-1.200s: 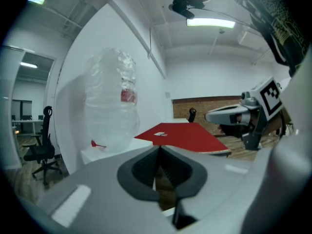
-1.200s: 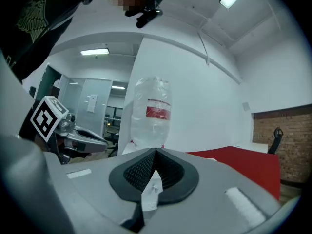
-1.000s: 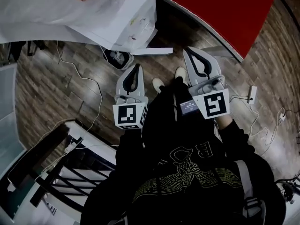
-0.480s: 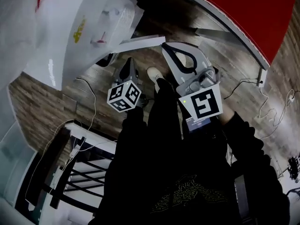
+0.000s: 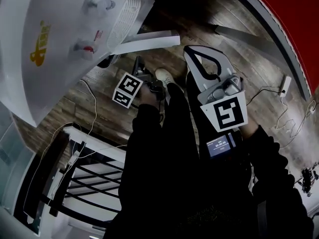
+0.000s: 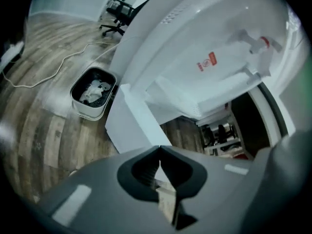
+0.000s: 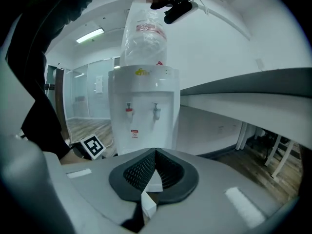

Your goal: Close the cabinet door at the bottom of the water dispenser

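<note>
The white water dispenser point(image 5: 60, 39) stands at the upper left of the head view, with its taps point(image 5: 92, 4) on the front. Its bottom cabinet door point(image 5: 144, 40) hangs open as a white panel sticking out over the wood floor. My left gripper point(image 5: 138, 59) is shut and empty, low near the floor, pointing at the door's outer side from just short of it. In the left gripper view the door point(image 6: 136, 126) sits right beyond the shut left gripper point(image 6: 159, 149). My right gripper point(image 5: 191, 49) is shut and empty, and the right gripper view shows it point(image 7: 156, 151) facing the dispenser point(image 7: 144, 111).
A white waste bin point(image 6: 92, 92) with crumpled paper stands left of the door, with a cable point(image 6: 53, 67) on the floor beside it. A black and white rack point(image 5: 84, 178) is at my lower left. A red curved counter point(image 5: 294, 14) and a power strip point(image 5: 285, 86) lie to the right.
Both grippers have dropped toward the floor as the person crouched. The left gripper rolled over and came close to the open door. The dispenser looms larger.
</note>
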A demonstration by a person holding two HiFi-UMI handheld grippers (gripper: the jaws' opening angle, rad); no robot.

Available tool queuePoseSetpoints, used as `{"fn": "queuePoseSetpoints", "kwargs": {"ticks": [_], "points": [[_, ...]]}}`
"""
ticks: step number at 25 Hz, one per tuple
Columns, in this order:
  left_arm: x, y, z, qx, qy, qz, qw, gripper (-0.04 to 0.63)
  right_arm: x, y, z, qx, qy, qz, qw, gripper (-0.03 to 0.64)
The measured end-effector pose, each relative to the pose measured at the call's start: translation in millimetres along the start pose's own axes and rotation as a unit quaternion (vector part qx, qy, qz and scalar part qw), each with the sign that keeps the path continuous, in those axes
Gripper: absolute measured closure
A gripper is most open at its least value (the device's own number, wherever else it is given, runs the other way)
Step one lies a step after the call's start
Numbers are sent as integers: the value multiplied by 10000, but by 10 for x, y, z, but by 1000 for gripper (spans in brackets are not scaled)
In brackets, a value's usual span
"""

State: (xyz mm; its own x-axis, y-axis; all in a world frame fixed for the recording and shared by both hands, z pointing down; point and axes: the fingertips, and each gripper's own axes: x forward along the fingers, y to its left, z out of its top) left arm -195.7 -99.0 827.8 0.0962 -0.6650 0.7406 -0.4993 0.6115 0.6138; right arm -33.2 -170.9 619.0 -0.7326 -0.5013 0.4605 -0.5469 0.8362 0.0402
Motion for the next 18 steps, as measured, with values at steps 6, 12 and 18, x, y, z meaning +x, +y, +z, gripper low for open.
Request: {"fn": "queuePoseSetpoints", "kwargs": {"ticks": [6,12,18], "points": [[154,11,53,-25,-101,63,9999,559,14,59,9,-30,34,292,9996,621],[271,69,-3,-582,-143,-37,9982,485,77,13,-100,65,66,308,9995,621],[340,-8,-70,-542,62,-260,9982,481,139,59,-136,49,223,332,9992,621]]}}
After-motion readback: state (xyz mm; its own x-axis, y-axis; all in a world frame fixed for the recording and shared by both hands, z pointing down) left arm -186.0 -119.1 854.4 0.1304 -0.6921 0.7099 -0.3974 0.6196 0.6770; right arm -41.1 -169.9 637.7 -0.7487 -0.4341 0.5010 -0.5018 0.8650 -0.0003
